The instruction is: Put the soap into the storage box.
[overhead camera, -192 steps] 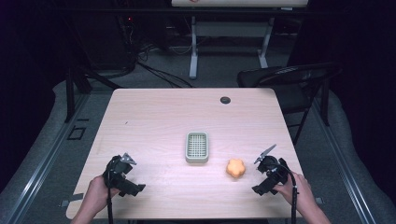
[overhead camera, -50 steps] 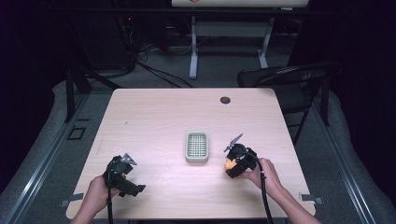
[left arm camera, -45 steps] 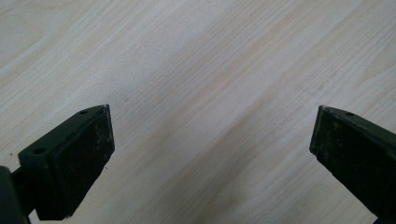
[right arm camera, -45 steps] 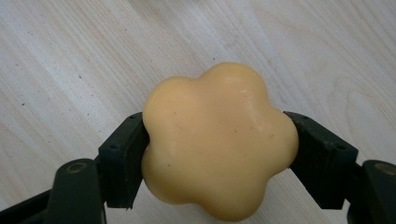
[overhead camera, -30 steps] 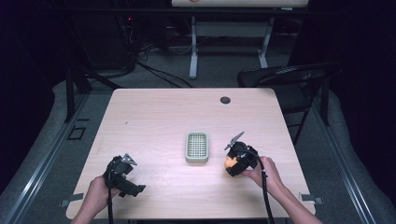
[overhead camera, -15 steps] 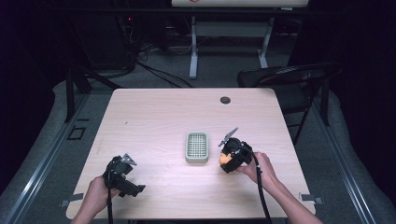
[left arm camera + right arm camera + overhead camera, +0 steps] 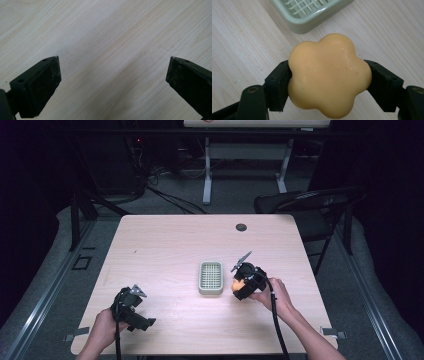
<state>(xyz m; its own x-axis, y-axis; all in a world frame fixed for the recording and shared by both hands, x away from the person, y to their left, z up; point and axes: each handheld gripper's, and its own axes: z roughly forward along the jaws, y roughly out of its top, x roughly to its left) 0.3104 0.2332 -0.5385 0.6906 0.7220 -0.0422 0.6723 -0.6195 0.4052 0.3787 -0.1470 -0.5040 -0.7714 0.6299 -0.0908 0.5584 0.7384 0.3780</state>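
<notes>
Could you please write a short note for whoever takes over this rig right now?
Right gripper: shut on the orange flower-shaped soap, gripped at its sides, just right of the green soap dish.
Left gripper: open, holding nothing, over bare table at the near left corner.
Done: the soap is picked up and brought close to the dish.
Left: by the look of it, carry the soap over the dish's grid, lower it in, and open the jaws. The dish holds nothing yet.
</notes>
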